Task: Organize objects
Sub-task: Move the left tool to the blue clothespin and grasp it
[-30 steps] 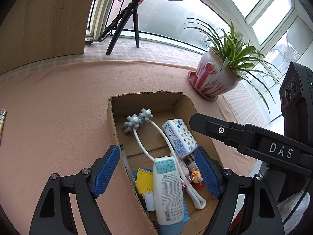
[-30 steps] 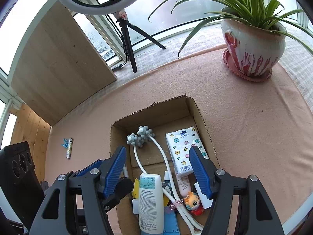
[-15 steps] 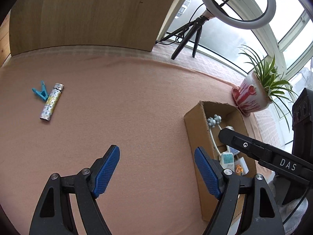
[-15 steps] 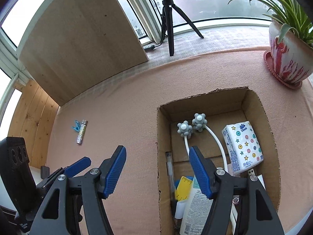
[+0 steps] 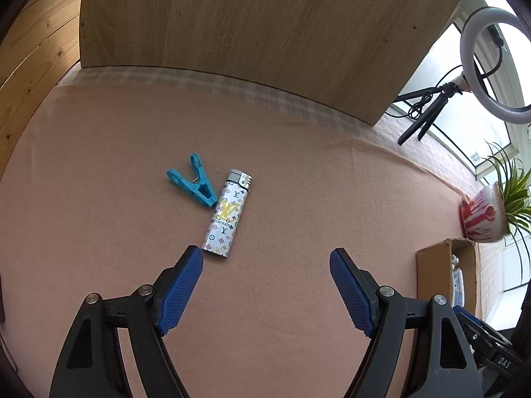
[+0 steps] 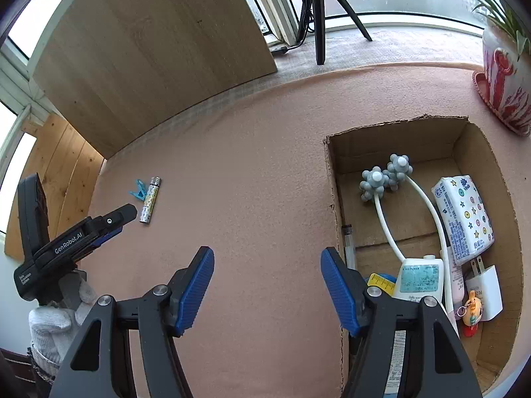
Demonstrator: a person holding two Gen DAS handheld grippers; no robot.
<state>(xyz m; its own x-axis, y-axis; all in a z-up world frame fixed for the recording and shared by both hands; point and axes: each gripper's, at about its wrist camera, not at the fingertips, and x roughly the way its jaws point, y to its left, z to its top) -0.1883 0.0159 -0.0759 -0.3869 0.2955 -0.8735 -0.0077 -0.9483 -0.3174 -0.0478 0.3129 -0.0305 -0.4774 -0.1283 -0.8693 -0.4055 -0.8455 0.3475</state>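
Observation:
A patterned silver lighter (image 5: 227,216) lies on the pink cloth beside a blue clothes peg (image 5: 194,181). My left gripper (image 5: 266,262) hovers open just short of the lighter, nothing between its blue pads. The right wrist view shows the same lighter (image 6: 150,199) and peg (image 6: 137,188) far left, with the left gripper (image 6: 109,224) held by a gloved hand near them. My right gripper (image 6: 266,258) is open over bare cloth, beside the left wall of the cardboard box (image 6: 333,179). The box holds a tissue pack (image 6: 463,217), a grey-headed massager (image 6: 386,177), a bottle, a charger and other items.
A light wooden board (image 5: 265,26) stands along the back. A ring light on a tripod (image 5: 431,112) and a potted plant (image 5: 488,215) stand at the right by the window. Wooden wall planks (image 5: 30,53) close the left side.
My left gripper swung left from above the box to the lighter and peg. My right gripper shifted left, so the box now sits at its right side.

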